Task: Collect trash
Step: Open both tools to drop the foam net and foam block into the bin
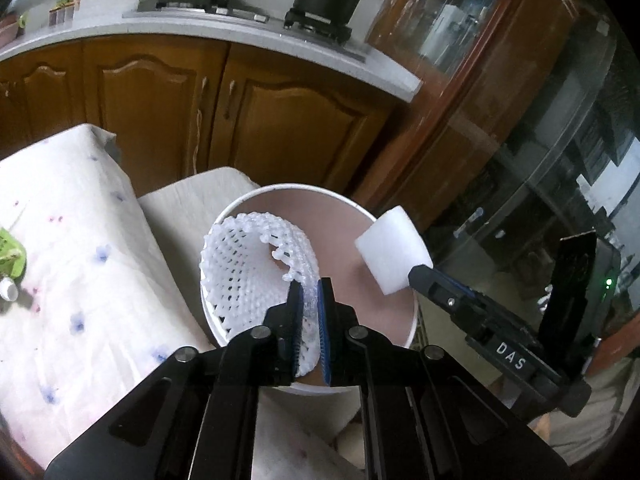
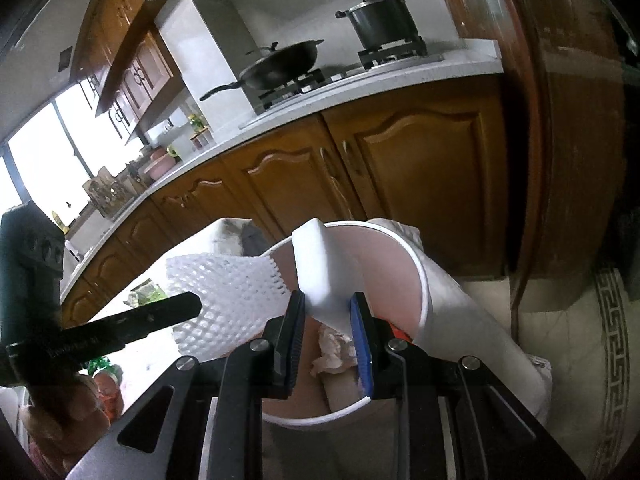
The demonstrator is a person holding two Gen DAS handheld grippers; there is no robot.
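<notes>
You hold two pieces of trash above the white bin [image 1: 412,320]. Your left gripper [image 1: 310,312] is almost fully closed, and its blue pads pinch one edge of the white foam net [image 1: 248,272]; your right gripper [image 2: 328,320] is closed only partly, because the white foam block [image 2: 324,268] sits between its pads. The net hangs over the left side of the bin mouth, and the block is over the right rim. The risk is at the edges: the net is wide and light, so if you let go now it may catch on the rim and slide out onto the flowered cloth [image 1: 68,248]. The block may hit the rim and bounce to the floor. Its long axis runs up and away from your right gripper, toward the cabinets [image 2: 420,176], and only its lower end is held. The net opens like a cone, its wide end pointing away from your left gripper. Inside the bin some crumpled paper [image 2: 332,352] already lies.
</notes>
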